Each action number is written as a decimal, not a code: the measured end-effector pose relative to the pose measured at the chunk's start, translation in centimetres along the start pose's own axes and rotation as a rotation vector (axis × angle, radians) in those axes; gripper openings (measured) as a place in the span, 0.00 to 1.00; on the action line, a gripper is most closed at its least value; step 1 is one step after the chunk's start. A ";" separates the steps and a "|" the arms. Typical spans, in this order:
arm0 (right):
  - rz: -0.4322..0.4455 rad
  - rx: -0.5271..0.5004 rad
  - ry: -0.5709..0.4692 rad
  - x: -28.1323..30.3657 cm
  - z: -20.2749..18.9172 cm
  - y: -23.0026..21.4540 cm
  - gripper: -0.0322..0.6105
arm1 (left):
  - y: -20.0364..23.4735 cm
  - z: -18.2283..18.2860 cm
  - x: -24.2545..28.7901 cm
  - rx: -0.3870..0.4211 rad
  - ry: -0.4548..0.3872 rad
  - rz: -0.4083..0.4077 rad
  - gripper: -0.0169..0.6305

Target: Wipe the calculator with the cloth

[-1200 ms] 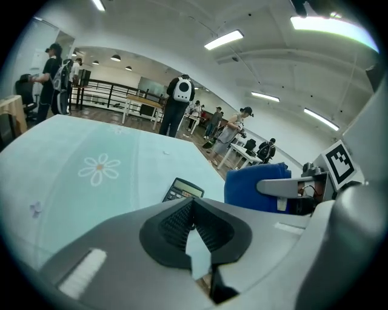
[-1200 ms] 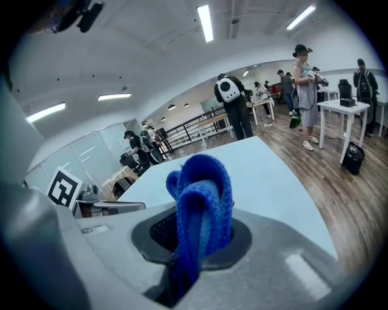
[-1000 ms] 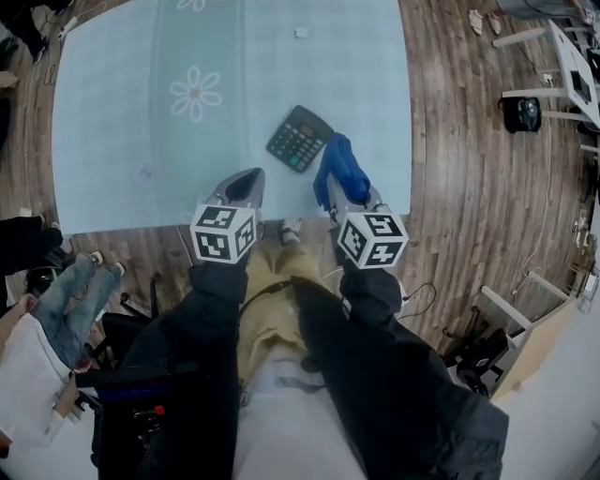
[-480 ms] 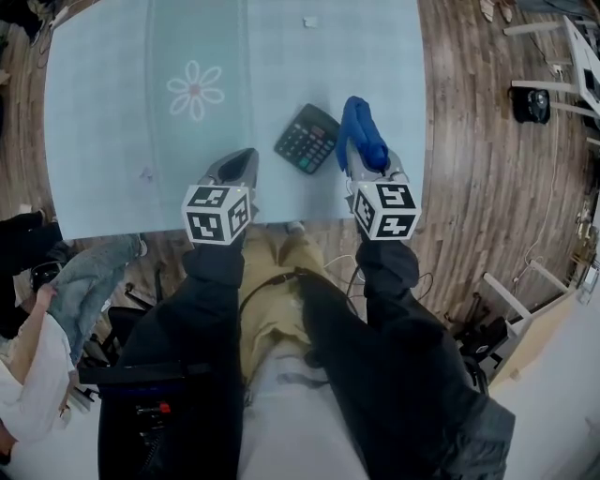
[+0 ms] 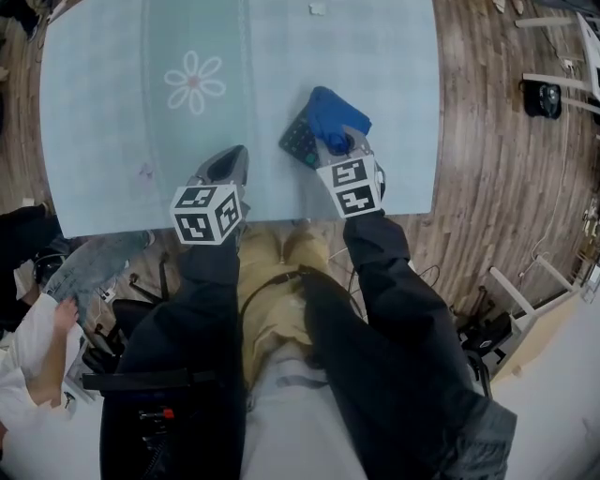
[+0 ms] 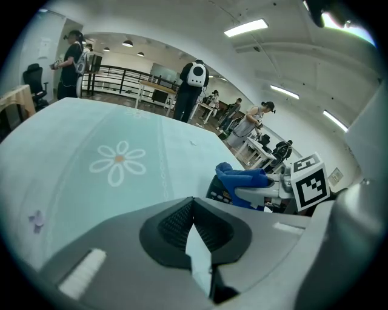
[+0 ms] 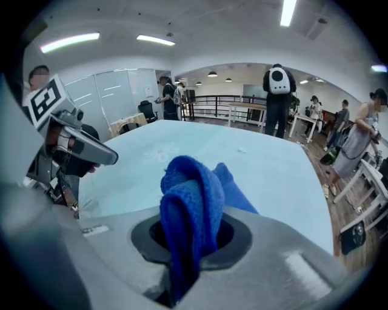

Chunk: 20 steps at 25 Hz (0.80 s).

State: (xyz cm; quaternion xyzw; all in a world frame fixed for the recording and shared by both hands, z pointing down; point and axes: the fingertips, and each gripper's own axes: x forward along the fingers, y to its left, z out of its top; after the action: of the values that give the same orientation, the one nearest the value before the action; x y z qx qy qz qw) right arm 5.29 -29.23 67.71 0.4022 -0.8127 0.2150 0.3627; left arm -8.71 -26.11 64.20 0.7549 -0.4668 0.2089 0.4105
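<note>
On the pale blue table (image 5: 103,141), near its front edge, lies a dark calculator (image 5: 297,141). A blue cloth (image 5: 335,114) covers most of it, so only its left end shows. My right gripper (image 5: 339,142) is shut on the cloth and holds it over the calculator. In the right gripper view the cloth (image 7: 191,209) bulges up between the jaws and hides the calculator. My left gripper (image 5: 228,167) hovers over the table left of the calculator, shut on nothing. The left gripper view shows the calculator (image 6: 218,192) under the cloth (image 6: 244,179).
A white flower print (image 5: 194,82) marks the tablecloth at the far left, and a small white scrap (image 5: 317,9) lies at the far edge. Wooden floor surrounds the table. Someone sits at the lower left (image 5: 37,347). White furniture (image 5: 553,89) stands at the right.
My right gripper has swung left and forward, bringing the blue cloth from beside the calculator down onto it. The left gripper has barely moved.
</note>
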 end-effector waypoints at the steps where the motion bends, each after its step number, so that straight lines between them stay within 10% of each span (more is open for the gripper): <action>1: 0.013 -0.001 0.008 0.5 -0.3 0.6 0.13 | 0.2 -0.2 -0.1 -0.003 0.001 0.005 0.02; 20: 0.261 0.056 0.060 0.7 -4.6 10.5 0.13 | 1.2 -4.0 -0.7 -0.022 0.032 0.022 0.02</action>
State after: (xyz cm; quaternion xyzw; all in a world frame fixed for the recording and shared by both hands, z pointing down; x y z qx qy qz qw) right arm -1.65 -20.53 70.61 0.2962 -0.8406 0.2949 0.3446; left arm -9.86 -22.76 66.54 0.7416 -0.4709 0.2204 0.4239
